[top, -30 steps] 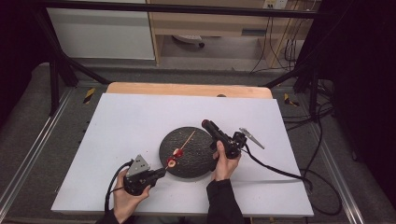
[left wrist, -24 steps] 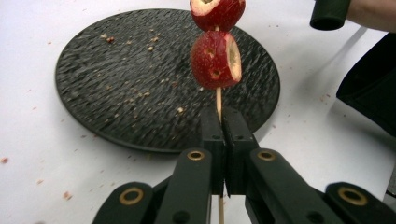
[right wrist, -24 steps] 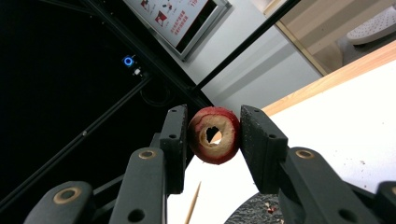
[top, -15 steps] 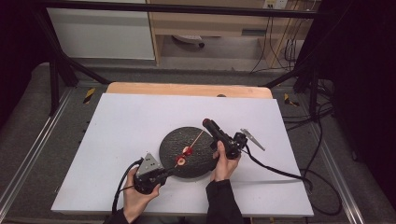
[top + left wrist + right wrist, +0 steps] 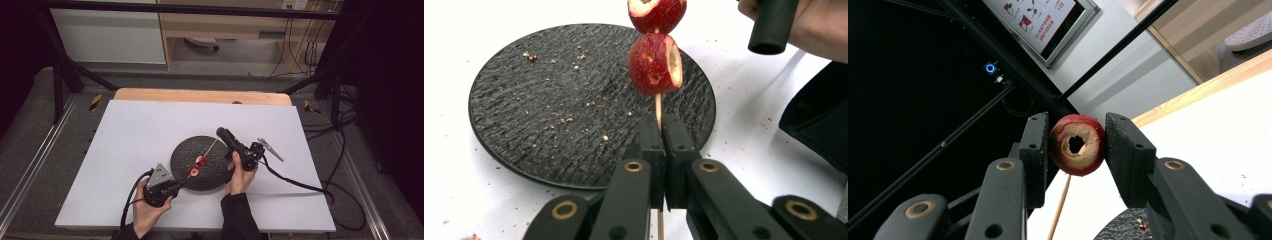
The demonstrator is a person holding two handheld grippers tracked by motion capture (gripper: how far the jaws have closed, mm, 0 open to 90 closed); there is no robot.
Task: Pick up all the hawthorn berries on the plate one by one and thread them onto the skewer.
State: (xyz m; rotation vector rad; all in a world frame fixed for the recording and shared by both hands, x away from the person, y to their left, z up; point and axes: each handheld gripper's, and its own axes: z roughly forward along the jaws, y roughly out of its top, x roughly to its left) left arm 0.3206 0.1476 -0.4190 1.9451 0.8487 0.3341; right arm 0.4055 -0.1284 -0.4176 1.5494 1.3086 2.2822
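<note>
Over the rough round black plate [image 5: 549, 100], a thin wooden skewer [image 5: 658, 107] is clamped by the left gripper [image 5: 663, 135]; a cored red fruit [image 5: 1078, 145] is pinched by the right gripper [image 5: 1075, 150].

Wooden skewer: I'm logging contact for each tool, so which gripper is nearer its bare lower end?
Left. The left gripper clamps the skewer just below the hawthorn pieces; the right gripper grips a hawthorn piece farther up.

Left gripper [image 5: 663, 137] fingers clamped tight; right gripper [image 5: 1076, 145] fingers gripping.
</note>
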